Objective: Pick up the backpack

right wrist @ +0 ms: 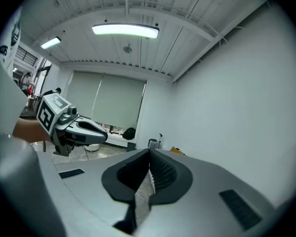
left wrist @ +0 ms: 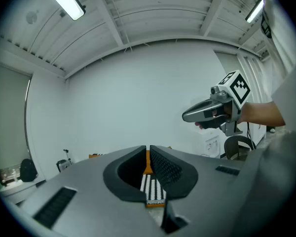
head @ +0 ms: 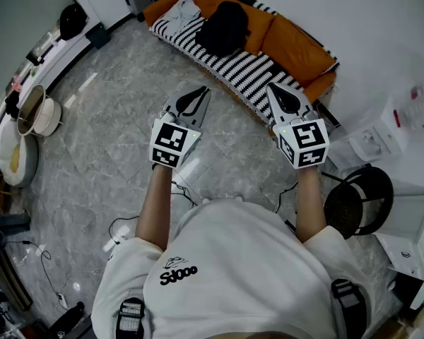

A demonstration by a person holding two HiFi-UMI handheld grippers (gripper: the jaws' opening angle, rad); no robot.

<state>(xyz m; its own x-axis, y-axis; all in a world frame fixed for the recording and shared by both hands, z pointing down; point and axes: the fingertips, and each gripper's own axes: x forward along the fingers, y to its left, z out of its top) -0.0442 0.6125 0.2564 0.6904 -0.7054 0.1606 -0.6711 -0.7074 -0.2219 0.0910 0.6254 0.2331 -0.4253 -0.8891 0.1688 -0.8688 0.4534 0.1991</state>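
The backpack [head: 225, 27] lies on the sofa [head: 249, 76] at the rear edge of the seat, well apart from both grippers. The left gripper [head: 200, 92] and right gripper [head: 275, 90] have their fingers closed on nothing. Approach the sofa's front edge, open the fingers, then grasp a strap or handle. Neither can be made out from here.
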